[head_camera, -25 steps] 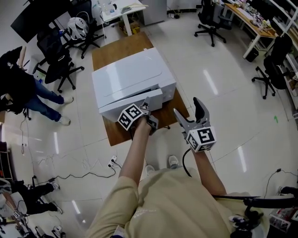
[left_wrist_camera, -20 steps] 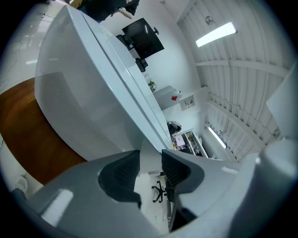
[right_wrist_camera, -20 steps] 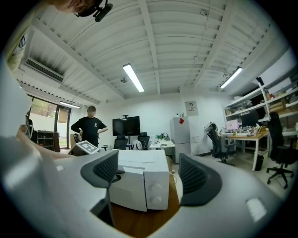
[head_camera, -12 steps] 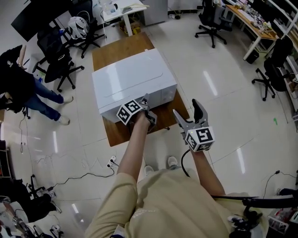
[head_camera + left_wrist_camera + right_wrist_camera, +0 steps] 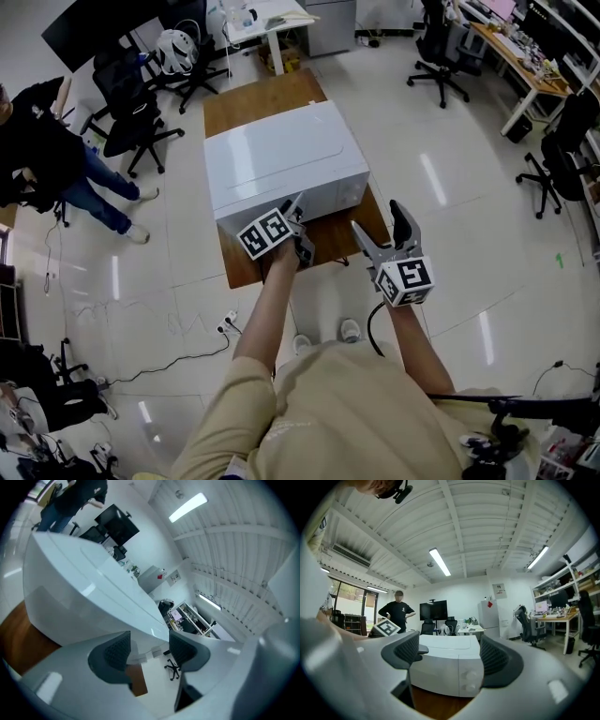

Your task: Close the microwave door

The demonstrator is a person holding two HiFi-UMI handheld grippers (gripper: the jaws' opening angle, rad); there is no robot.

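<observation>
Our microwave [image 5: 281,159] is shut. Our left gripper's [image 5: 298,208] jaws have just been opening, empty. Our right gripper's [image 5: 378,217] jaws stand wide, empty.

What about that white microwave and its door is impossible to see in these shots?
- Head view: the microwave is seen steeply from above; its door is a thin strip, latch unseen.
- Right gripper view: a jaw of the right gripper covers the door's left edge; the knobs are too small to read.
- Left gripper view: the casing fills the view at a slant; no door edge shows.
</observation>
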